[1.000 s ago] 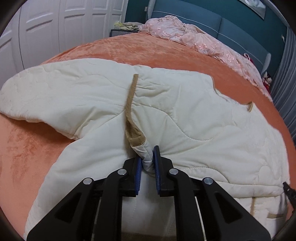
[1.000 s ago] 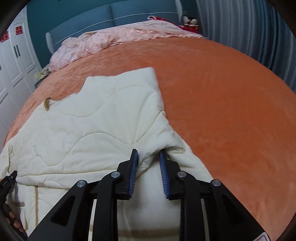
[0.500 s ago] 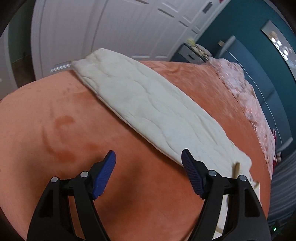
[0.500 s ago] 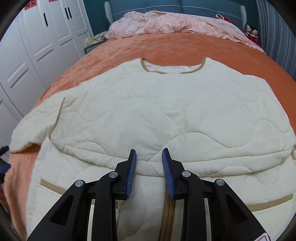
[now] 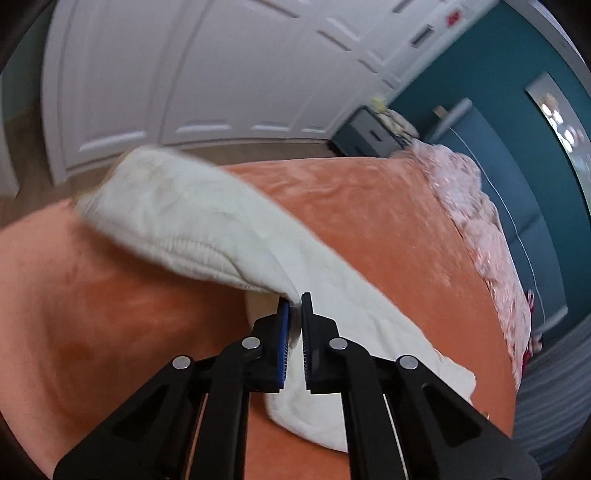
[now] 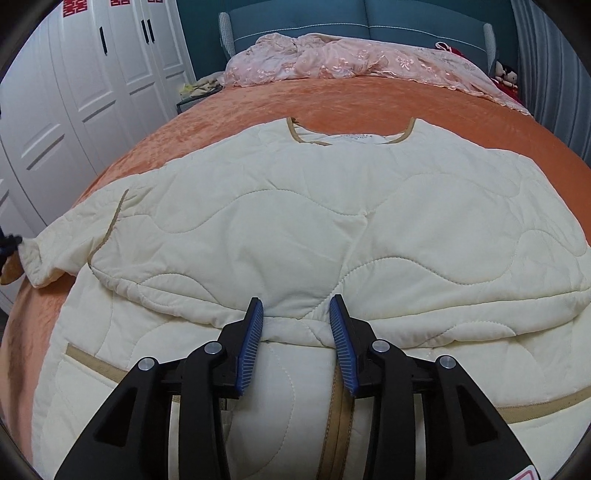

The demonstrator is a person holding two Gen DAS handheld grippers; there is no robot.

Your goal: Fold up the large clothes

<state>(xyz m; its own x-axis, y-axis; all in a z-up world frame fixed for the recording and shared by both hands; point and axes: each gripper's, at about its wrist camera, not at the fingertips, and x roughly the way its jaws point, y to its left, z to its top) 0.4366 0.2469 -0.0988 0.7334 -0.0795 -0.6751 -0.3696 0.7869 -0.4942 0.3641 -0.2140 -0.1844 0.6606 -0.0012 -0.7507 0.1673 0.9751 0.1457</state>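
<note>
A cream quilted jacket (image 6: pixel 332 229) with tan trim lies spread on the orange bedspread (image 6: pixel 332 99), its right sleeve folded across the body. My right gripper (image 6: pixel 296 314) is open over the folded sleeve's cuff edge at the jacket's middle, jaws either side of the fabric. My left gripper (image 5: pixel 295 302) is shut on the cuff of the left sleeve (image 5: pixel 192 225), lifting it above the bed; the view is motion-blurred. The left sleeve also shows at the far left in the right wrist view (image 6: pixel 55 251).
A pink lace blanket (image 6: pixel 351 59) lies by the blue headboard (image 6: pixel 369 22). White wardrobe doors (image 6: pixel 74 92) stand at the left, with a dark bedside table (image 5: pixel 369 134). Grey curtains (image 6: pixel 554 55) hang at the right.
My left gripper went from open above the bedspread to shut on the left sleeve's cuff and is lifting it. My right gripper has stayed open over the folded right sleeve.
</note>
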